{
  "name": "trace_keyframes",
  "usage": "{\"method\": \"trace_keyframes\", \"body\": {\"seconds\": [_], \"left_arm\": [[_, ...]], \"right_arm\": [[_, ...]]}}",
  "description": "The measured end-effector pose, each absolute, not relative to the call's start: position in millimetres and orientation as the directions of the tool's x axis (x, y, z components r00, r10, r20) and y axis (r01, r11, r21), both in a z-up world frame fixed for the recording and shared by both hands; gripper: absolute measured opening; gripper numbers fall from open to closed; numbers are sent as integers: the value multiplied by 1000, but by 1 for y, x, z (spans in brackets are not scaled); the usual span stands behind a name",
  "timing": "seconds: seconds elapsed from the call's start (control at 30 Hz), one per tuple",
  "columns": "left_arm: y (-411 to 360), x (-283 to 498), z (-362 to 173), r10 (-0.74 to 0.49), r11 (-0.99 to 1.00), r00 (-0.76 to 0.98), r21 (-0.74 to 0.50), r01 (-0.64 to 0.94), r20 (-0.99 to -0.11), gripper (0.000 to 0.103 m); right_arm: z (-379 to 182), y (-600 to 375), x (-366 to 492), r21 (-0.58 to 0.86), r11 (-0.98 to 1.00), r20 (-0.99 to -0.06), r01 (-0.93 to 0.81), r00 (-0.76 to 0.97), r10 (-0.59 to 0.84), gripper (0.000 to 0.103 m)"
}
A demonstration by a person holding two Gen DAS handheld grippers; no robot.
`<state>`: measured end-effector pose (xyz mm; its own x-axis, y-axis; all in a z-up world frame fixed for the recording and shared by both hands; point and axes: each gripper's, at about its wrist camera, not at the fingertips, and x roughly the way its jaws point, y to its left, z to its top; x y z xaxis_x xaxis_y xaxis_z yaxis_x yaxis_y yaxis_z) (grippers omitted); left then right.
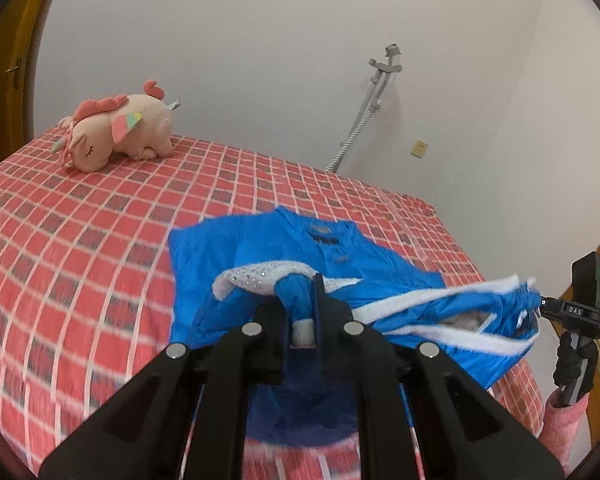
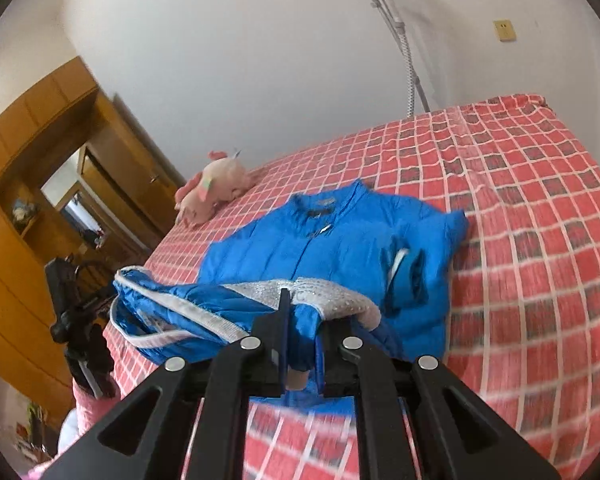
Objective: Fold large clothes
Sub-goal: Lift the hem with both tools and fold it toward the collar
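Both grippers clamped on the hem of the blue jacket (image 1: 284, 248), one at each bottom corner: left gripper (image 1: 302, 308) with jaws pinched tight on a bunched fold of blue fabric and its white trim, right gripper (image 2: 300, 320) gripping the other corner just as firmly. Held up off the bed (image 1: 80, 240) so the hem hangs taut between the two grips, white edging stretched across, sparkly grey band (image 2: 320, 292) draped over the lifted edge. Collar end flat on the checked bedspread toward the far edge, zip line running down the middle, right-side sleeve (image 2: 408, 276) already tucked across the chest, so a narrower shape to work with. Looks like the bottom-to-top fold in progress: two corners taken together to keep the hem level, raised high enough to clear the padded body before laying it over toward the collar. Bulky, slippery fabric by the look of it, hence the deep bite rather than a fingertip pinch. Plush unicorn (image 1: 120, 128) well apart near the far left corner of the bed, clear of the fold. Right gripper also visible in the left view at the near right edge of the bed.
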<state>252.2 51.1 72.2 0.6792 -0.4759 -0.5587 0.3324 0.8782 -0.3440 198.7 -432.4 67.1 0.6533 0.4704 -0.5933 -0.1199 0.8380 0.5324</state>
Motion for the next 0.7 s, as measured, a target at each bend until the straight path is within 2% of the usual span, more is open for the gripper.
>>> {"method": "trace_keyframes", "body": {"seconds": [0.13,0.37,0.7], "left_arm": [[46,294,69,-472,879,675,-358,314,-567,8],[24,361,50,-420,907,664,-313,282,-619,8],[7,450,0,-341,940,615,-264,216,-711,9]], "right_arm": [[56,-438,242,543,836,-617,-79,637,461,9],[33,-449,309,550,835,-663,-14,602,446,9],[-20,-460,392,531,843,-743,87,527,413,9]]}}
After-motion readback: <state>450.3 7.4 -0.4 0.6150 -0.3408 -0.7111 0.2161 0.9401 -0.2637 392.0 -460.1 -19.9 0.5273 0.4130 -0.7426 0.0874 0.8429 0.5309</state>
